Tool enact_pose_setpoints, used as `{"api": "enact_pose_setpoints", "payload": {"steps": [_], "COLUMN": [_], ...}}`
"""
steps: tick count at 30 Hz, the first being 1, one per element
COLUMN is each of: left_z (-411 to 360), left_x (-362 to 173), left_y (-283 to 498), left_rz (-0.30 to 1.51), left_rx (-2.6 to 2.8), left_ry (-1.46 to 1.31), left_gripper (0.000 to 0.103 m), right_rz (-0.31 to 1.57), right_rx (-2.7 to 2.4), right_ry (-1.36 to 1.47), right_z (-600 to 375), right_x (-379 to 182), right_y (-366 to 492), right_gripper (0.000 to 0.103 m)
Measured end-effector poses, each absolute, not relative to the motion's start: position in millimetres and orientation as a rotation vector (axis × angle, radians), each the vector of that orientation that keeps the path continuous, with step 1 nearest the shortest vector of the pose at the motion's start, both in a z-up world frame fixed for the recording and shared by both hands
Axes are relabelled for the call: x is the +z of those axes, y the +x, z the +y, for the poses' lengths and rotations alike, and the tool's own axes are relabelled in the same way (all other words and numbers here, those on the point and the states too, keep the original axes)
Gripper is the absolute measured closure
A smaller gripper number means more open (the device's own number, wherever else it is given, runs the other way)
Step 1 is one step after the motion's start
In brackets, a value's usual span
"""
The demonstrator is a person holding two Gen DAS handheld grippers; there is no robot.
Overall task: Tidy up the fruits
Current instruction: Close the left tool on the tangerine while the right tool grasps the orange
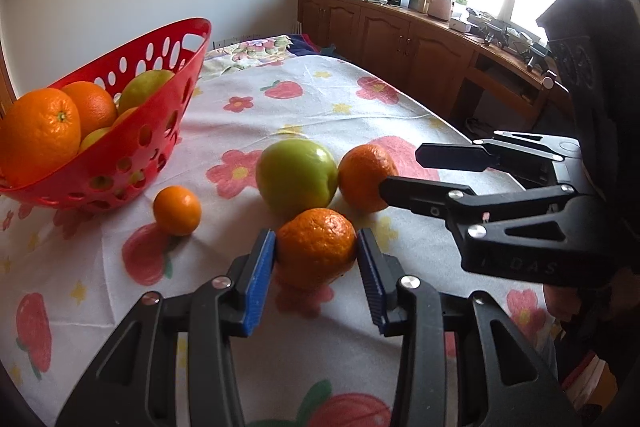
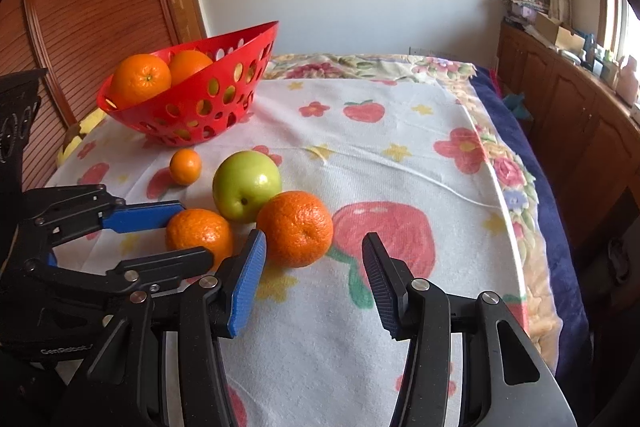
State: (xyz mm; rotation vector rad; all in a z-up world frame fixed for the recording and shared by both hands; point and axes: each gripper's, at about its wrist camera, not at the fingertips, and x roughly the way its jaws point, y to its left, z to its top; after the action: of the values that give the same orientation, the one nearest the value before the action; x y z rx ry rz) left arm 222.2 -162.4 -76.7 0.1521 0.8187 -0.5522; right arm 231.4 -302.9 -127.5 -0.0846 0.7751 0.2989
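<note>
My left gripper [image 1: 316, 247] is shut on an orange [image 1: 316, 247] that rests on the flowered tablecloth; the same orange shows in the right wrist view [image 2: 199, 231] between the left fingers. Behind it lie a green apple [image 1: 296, 179], a second orange [image 1: 366, 177] and a small mandarin [image 1: 177, 210]. My right gripper [image 2: 314, 267] is open, its jaws just short of the second orange [image 2: 295, 227]. It shows in the left wrist view [image 1: 400, 173] beside that orange. A red perforated basket [image 1: 132, 155] at the left holds oranges and green fruit.
The table's right edge [image 2: 516, 227] drops to a blue blanket. Wooden cabinets [image 1: 400, 39] with clutter run under a bright window at the right. A wooden slatted door [image 2: 100, 7] stands behind the basket [image 2: 224, 67].
</note>
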Motion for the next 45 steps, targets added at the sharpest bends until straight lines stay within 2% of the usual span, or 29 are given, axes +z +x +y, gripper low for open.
{"api": "enact_pose_setpoints", "payload": {"steps": [12, 14, 37, 45], "left_z": [-150, -149, -154, -165], "left_x": [-80, -80, -88, -94], "left_y": [217, 218, 224, 230], "left_rz": [0.81, 0.811, 0.835, 0.859], "left_rx": [-0.562, -0.563, -0.564, -0.58], "left_ry": [0.127, 0.117, 0.091, 0.103], "left_gripper": [0.061, 0.061, 0.051, 0.052], "right_rz": [0.847, 0.858, 0.803, 0.769], "right_rx": [0.33, 0.343, 0.313, 0.293], "right_ry": [-0.093, -0.077, -0.062, -0.054], "right_z": [-290, -291, -301, -304], "right_x": [-145, -148, -149, -147], "right_y": [251, 252, 216, 212], "right_gripper": [0.052, 0.057, 0.059, 0.059]}}
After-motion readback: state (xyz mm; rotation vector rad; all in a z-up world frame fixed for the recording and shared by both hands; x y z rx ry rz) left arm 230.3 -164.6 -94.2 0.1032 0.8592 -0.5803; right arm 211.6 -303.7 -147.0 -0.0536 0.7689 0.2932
